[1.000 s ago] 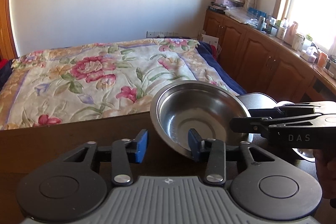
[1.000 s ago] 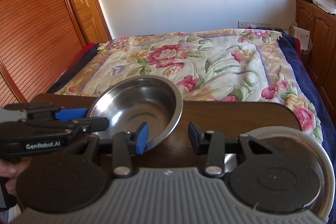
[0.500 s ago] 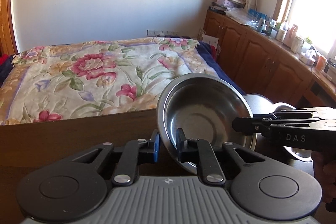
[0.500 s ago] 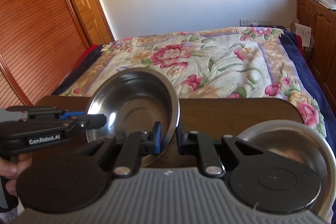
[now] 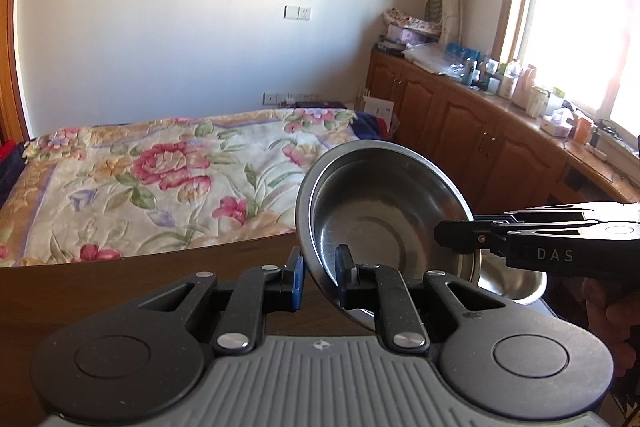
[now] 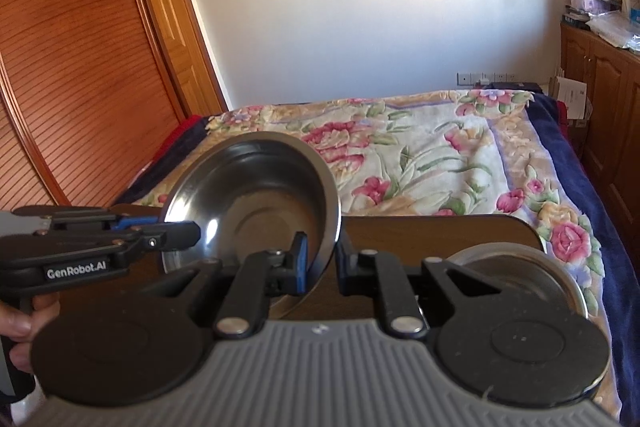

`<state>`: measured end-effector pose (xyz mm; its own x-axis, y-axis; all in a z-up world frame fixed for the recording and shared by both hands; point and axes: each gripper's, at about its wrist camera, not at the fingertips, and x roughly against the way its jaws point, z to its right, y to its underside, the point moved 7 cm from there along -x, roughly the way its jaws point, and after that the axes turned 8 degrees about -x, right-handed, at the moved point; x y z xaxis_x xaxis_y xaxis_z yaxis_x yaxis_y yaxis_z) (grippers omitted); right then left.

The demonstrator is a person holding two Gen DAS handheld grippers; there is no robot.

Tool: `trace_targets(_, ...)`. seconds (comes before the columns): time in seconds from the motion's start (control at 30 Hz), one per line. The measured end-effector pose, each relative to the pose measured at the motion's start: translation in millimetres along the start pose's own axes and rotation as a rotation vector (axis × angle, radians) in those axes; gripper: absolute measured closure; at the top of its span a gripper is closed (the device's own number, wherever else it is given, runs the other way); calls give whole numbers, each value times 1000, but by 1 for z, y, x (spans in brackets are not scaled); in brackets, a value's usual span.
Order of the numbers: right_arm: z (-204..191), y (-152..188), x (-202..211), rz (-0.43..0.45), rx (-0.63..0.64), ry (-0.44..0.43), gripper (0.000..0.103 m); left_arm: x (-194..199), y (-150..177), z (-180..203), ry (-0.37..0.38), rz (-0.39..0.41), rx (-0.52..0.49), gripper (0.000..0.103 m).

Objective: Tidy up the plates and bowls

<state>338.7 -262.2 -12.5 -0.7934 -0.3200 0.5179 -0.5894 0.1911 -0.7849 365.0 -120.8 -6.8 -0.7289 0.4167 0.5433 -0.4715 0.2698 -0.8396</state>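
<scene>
Left wrist view: the left gripper [image 5: 318, 273] is clamped on the near rim of the steel bowl [image 5: 384, 223], which tilts up off the table [image 5: 120, 291], shiny and empty, apparently so both tongs share its weight.

Right wrist view: the right gripper [image 6: 322, 263] pinches the opposite rim; a second bowl [image 6: 516, 263] sits just right of it, probably the stacking target.
</scene>
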Motion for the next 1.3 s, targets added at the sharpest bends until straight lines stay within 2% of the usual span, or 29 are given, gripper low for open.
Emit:
trace_targets(0.43, -23, 2, 42, 67, 21, -17, 87, 66, -7, 12, 3, 85, -50, 85)
trace_targets(0.8, -38, 9, 80, 113, 52, -22, 87, 114, 0, 27, 2, 134, -75, 84)
trace_targets(1.3, -39, 41, 110, 117, 75, -7, 87, 148, 37, 51, 33, 139, -85, 83)
